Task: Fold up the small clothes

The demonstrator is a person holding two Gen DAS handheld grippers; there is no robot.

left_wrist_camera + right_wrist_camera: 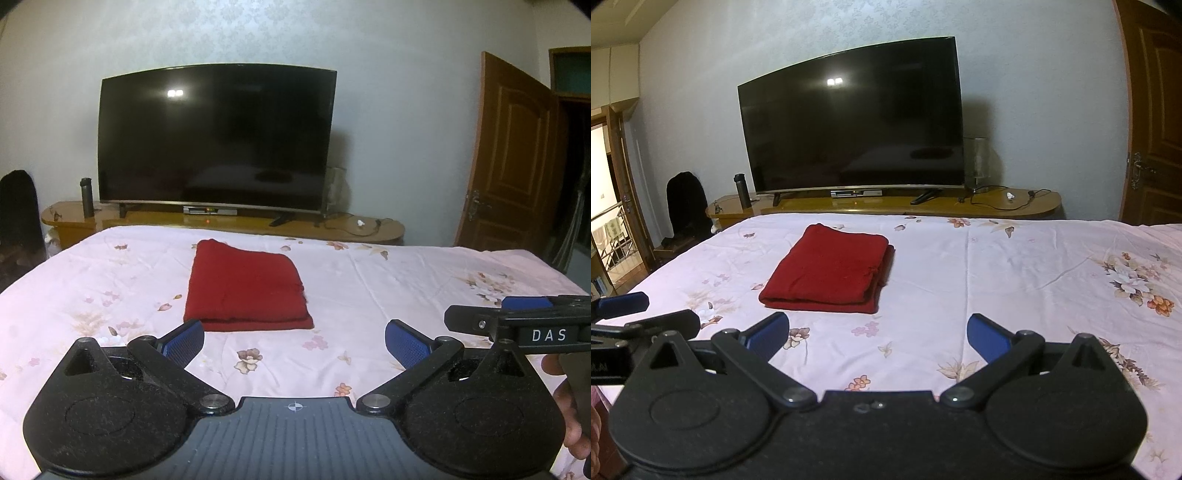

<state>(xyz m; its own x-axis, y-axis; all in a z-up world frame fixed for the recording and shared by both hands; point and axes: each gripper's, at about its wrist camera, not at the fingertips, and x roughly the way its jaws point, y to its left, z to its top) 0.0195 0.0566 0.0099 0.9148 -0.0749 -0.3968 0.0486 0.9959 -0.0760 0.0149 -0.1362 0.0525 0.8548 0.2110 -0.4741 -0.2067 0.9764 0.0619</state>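
Note:
A red garment (245,286) lies folded into a flat rectangle on the pink floral bedsheet (406,280). It also shows in the right wrist view (829,271). My left gripper (293,341) is open and empty, held above the bed just in front of the garment's near edge. My right gripper (877,334) is open and empty, to the right of the left one and short of the garment. The right gripper's side shows in the left wrist view (517,317). A blue pad of the left gripper (622,304) shows in the right wrist view.
A large dark TV (218,136) stands on a low wooden cabinet (236,221) beyond the bed's far edge. A dark bottle (86,197) stands on the cabinet at left. A brown door (513,162) stands open at right. A dark chair (685,205) is at left.

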